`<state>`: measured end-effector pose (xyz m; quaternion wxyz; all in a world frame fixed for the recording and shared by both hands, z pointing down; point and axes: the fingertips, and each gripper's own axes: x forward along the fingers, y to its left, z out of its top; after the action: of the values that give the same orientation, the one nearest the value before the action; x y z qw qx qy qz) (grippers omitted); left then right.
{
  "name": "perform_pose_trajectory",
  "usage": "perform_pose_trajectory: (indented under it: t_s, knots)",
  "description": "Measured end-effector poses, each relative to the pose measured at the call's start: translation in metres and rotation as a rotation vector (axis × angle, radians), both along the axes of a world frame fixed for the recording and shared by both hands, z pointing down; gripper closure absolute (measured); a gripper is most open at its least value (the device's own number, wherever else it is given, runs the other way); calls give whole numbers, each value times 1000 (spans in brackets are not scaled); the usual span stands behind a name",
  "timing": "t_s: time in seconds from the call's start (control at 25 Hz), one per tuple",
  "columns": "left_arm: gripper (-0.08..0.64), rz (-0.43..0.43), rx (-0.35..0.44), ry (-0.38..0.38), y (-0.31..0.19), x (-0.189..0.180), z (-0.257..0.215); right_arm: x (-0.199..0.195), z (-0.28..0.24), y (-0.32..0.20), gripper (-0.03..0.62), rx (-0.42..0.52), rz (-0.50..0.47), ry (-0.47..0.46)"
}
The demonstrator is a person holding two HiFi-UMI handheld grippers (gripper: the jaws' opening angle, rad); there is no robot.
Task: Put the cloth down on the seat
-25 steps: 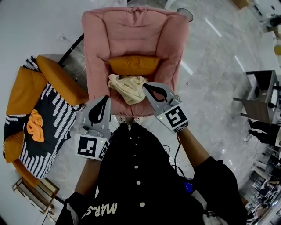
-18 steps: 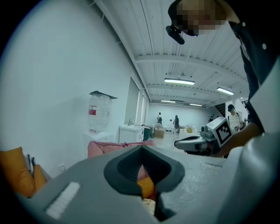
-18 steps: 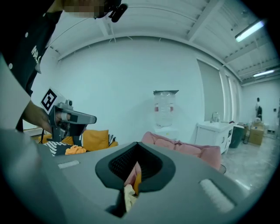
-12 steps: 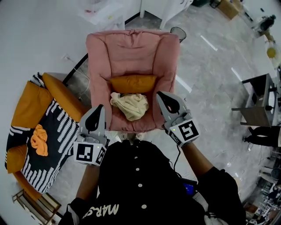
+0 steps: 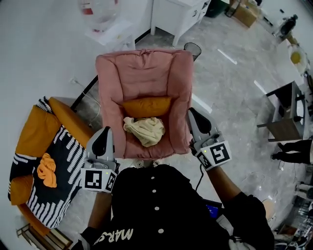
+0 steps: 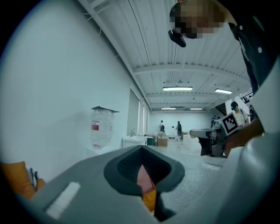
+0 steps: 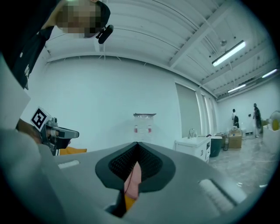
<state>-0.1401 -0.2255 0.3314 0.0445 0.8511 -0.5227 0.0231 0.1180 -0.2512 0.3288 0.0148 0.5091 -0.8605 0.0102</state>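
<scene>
Cloth (image 5: 145, 130) lies on the seat (image 5: 157, 146), the left gripper (image 5: 103, 134) and right gripper (image 5: 192, 114) flanking it, jaws closed and empty.

In the left gripper view the left gripper (image 6: 141, 148), jaws together, blocks nearly all of the chair (image 6: 144, 179). Only a pink sliver and a bit of orange cushion (image 6: 149, 199) show through the slot. The right gripper (image 7: 137, 143) hides it the same way (pink strip, orange below). In the head view the cloth (image 5: 145, 130) covers the cushion's lower edge, and the bottle (image 5: 98, 7) is cut by the top edge. Its label (image 6: 96, 127) and the far people (image 6: 178, 129) are too small to make out.
</scene>
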Motion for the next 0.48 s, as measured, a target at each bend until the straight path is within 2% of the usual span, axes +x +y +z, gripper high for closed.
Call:
perform_pose_trajectory:
  t_s: [0.24,0.48]
  knots:
    - [560,-10,26,13,-4,-4,-8,25,-9,3,565,21,86,2]
    - [560,-2,47,-16,-5,-5,-12,34,-11,2,565,31,129,-9]
